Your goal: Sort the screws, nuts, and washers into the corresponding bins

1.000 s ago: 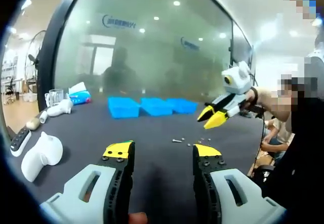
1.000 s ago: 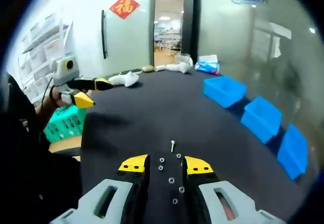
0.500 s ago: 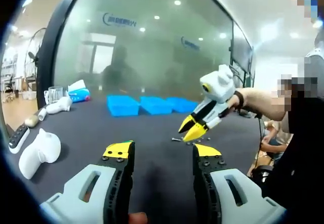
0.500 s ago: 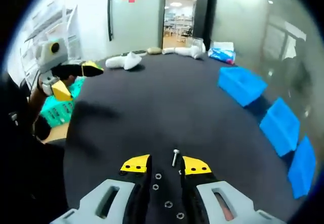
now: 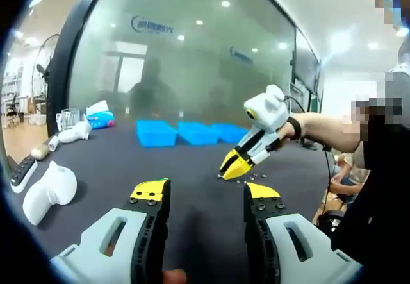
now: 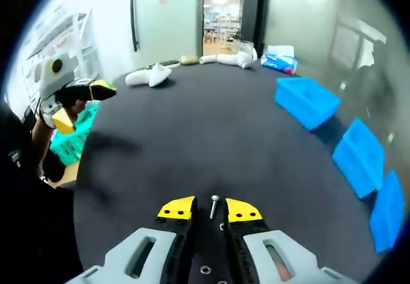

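Right gripper [image 6: 211, 208] low over the dark table [image 6: 192, 136], yellow-tipped jaws narrowly parted with a screw [image 6: 213, 205] lying between the tips, not clearly pinched. More small nuts [image 6: 205, 269] on the table nearer the camera. Three blue bins [image 6: 306, 101] well apart to the right. Left gripper [image 5: 205, 196] wide open above the table, holding nothing.

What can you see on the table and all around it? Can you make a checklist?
Surface: dark table.
Job's things: three blue bins in a row; screw between the right gripper's fingers; small nuts or washers lying loose.
Clutter: white handheld devices, tissue pack, glass mug.
Grippers: left gripper open, held above the table; right closing around the screw.
Cables: nothing seen.
Surroundings: frosted glass wall, green crate.
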The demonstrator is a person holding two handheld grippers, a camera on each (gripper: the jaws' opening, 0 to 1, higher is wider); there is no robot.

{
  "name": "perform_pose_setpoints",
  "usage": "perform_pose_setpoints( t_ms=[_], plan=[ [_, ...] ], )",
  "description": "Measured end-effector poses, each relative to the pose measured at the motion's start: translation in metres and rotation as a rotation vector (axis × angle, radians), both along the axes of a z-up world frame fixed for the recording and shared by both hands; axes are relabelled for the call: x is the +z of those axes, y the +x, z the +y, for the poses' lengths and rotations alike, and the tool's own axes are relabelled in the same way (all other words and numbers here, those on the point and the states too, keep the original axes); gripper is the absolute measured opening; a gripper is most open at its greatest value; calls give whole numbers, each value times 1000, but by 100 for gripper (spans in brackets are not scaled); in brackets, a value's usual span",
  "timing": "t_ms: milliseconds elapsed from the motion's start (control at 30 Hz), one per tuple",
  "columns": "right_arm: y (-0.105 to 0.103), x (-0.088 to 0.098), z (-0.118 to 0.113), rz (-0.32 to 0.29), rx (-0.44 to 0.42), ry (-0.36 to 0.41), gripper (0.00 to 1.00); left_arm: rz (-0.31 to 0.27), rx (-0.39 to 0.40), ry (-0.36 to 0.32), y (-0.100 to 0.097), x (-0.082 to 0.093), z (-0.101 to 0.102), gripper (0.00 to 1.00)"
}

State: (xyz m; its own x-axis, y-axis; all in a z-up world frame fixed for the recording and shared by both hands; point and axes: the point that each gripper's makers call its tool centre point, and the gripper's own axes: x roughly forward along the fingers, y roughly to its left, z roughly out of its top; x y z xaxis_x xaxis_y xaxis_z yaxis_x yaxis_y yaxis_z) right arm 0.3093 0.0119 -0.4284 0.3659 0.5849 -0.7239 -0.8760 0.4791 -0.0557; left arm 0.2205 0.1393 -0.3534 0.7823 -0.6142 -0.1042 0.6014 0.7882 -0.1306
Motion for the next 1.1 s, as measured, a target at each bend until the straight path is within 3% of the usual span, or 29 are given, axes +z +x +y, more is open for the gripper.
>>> perform_pose_setpoints(
  t_ms=[867, 1100],
  plan=[
    [5, -10, -2, 31, -52, -7, 1, 4, 2, 7, 0, -1, 0, 45],
    [0, 4, -4, 14, -73, 83, 1, 0, -1, 8, 2, 1, -3, 45]
  ],
)
